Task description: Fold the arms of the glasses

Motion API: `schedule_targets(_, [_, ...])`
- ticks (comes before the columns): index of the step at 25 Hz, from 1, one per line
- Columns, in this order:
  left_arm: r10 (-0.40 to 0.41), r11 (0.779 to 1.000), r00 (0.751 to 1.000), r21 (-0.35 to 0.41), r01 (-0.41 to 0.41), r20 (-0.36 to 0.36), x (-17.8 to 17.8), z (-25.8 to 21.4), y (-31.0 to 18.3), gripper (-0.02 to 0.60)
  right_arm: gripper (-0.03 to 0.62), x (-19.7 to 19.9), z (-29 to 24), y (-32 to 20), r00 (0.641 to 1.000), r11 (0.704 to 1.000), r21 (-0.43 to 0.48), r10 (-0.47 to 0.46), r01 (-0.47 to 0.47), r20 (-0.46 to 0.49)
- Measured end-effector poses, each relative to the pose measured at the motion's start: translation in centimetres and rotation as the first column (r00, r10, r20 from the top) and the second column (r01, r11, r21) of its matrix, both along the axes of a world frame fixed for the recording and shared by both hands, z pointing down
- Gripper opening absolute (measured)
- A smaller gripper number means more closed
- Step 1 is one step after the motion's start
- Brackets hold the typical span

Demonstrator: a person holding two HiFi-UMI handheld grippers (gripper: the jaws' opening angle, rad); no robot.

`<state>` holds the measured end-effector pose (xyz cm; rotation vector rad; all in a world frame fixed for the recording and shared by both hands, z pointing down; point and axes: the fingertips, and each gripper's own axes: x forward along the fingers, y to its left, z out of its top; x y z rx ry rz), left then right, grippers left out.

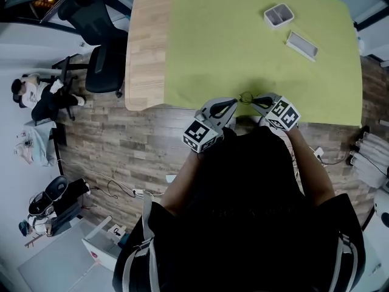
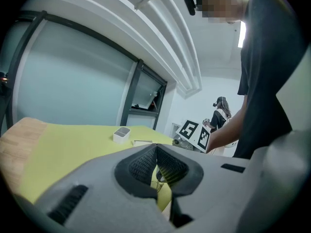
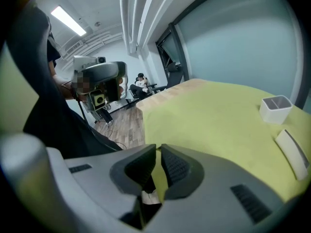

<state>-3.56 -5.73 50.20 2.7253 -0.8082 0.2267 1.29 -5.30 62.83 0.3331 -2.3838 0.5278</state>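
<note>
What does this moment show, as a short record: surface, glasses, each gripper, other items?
surface: green mat over most of a wooden table
glasses: at the mat's near edge, between the two grippers
left gripper: shut on the glasses' thin frame
right gripper: jaws nearly together, seemingly pinching the glasses' other end
arms folded: too small to tell
box: white, far right on the mat
case: flat, white, near the box, not touching it

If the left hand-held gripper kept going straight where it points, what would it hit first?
Most likely the glasses, right at the left hand-held gripper's tips; the right hand-held gripper faces it just beyond.
</note>
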Motion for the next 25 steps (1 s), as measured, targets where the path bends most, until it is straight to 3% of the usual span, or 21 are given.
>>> schedule_targets(25, [0.063, 0.996, 0.998, -0.065, -0.061, 0.019, 3.2, 1.4, -0.6, 0.018, 0.052, 6.3, 5.7, 1.2, 0.990, 0.970, -0.198, 0.134, -0.141, -0.049])
